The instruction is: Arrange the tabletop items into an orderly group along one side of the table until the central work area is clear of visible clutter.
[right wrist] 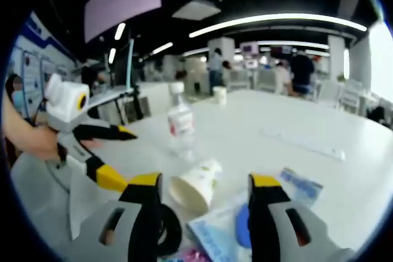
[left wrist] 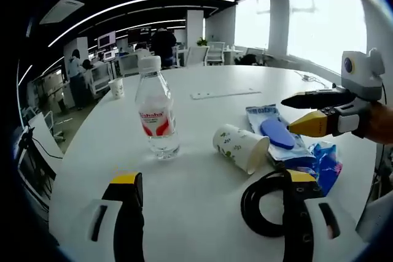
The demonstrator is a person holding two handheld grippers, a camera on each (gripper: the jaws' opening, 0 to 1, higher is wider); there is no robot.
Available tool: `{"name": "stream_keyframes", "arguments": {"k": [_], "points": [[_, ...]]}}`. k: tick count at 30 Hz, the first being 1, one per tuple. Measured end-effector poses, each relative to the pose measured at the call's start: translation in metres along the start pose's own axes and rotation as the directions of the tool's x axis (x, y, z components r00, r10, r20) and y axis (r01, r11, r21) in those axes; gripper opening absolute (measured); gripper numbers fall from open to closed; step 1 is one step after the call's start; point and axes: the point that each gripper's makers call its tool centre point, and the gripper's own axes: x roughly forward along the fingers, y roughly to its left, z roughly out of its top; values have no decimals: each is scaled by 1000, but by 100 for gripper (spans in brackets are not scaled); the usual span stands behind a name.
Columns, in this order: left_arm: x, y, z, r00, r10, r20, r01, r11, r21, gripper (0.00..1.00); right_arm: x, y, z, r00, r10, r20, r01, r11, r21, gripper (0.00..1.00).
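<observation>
Paper cup [left wrist: 241, 147] lies tipped at table centre, water bottle [left wrist: 156, 113] upright at its nine o'clock. Left gripper [left wrist: 212, 191] and right gripper [right wrist: 202, 197] both gape wide, empty. A careless sweep could roll the cup or topple the bottle.

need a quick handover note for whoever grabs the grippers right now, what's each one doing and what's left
Left gripper: open, holding nothing, low over the table's near edge.
Right gripper: open, holding nothing, pointed at the tipped paper cup.
Things: water bottle upright mid-table; paper cup on its side beside the blue wipes packet; black cable coil near the left gripper; a second cup upright at the far edge; a flat white strip farther back.
Done: nothing grouped yet.
Left: everything is scattered across the middle; probably start with the tipped cup, then line all of it up along one side.
</observation>
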Motion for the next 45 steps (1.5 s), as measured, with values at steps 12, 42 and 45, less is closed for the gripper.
{"name": "stream_keyframes", "arguments": {"k": [12, 42, 45], "points": [[-6, 4, -18, 1000, -1, -29, 0, 1000, -24, 93, 24, -3, -25, 992, -32, -123, 23, 997, -80, 31], [-36, 20, -49, 998, 60, -30, -63, 988, -140, 91, 19, 10, -3, 960, 99, -264, -100, 995, 10, 0], [-37, 17, -49, 998, 55, -26, -58, 988, -142, 91, 18, 10, 5, 951, 122, -285, -119, 993, 27, 0]]}}
